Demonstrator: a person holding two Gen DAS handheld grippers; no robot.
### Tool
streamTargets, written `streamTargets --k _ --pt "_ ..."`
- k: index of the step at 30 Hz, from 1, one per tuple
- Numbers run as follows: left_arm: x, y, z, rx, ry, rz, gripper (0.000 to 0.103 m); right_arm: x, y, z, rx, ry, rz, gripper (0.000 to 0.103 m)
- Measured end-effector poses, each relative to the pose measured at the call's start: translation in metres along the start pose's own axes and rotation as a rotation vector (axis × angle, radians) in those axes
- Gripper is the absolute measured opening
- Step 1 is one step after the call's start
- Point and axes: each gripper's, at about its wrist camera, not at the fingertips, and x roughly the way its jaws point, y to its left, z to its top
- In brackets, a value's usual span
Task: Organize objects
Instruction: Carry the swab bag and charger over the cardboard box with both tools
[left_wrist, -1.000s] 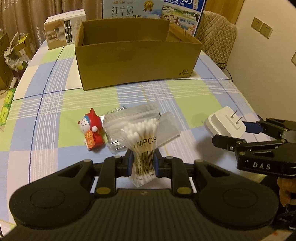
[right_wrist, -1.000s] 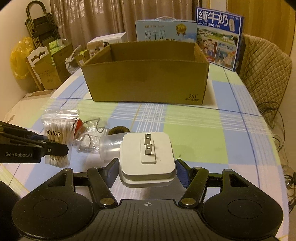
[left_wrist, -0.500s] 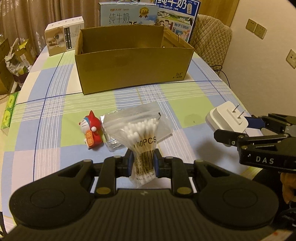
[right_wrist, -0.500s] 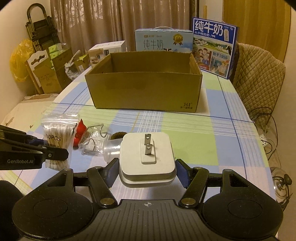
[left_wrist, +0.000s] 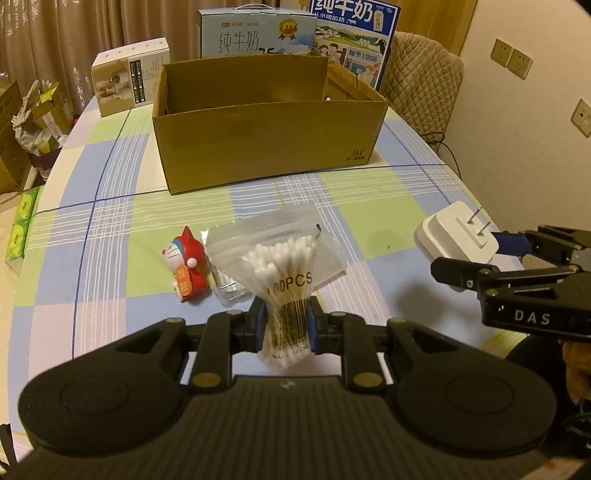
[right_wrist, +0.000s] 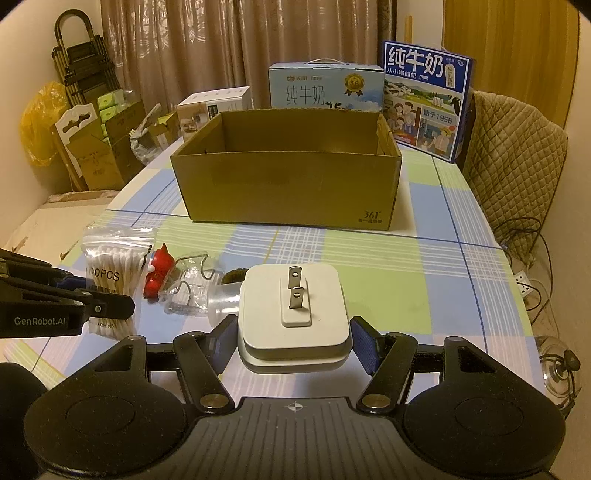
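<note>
Brown cardboard box (right_wrist: 288, 184) on a blue, green and white checked counter (right_wrist: 424, 280), beside a red figurine (left_wrist: 186, 267) and white charger (right_wrist: 293, 317)

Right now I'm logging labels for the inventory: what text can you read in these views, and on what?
"00PCS", partly cut off: cotton swab bag
"361°": cardboard box; smaller line beneath unreadable
"纯牛奶": light blue milk carton
"纯牛奶", "1956": dark blue milk carton
"DAS": right gripper
"GenRobot.AI": left gripper
White box: print too small
Red figurine: orange tag blurred
</note>
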Motion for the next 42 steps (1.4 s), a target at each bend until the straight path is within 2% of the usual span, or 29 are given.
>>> streamTargets --k 8,13,22,27,30,35,42 --pt "0.005 0.006 0.01 0.013 -0.002 0.013 0.018 0.005 -0.003 0.005 -0.003 0.004 0.001 0.062" --pt "0.009 0.016 0.031 0.037 -0.014 0.039 0.018 0.011 -0.008 0.024 -0.02 -0.012 -0.002 0.062" --pt "0.017 0.04 0.113 0.07 -0.07 0.059 0.018 0.031 -0.023 0.108 -0.041 -0.072 0.011 0.062" --pt "0.034 0.052 0.162 0.05 -0.072 0.041 0.018 0.052 -0.033 0.158 -0.02 -0.081 0.031 0.062" --pt "0.047 0.054 0.185 0.069 -0.071 0.062 0.018 0.068 -0.038 0.182 -0.007 -0.08 0.033 0.062" --pt "0.069 0.056 0.211 0.093 -0.061 0.074 0.018 0.093 -0.042 0.206 -0.011 -0.074 0.028 0.062" --pt "0.097 0.058 0.227 0.122 -0.043 0.08 0.018 0.127 -0.053 0.221 0.011 -0.044 0.027 0.062"
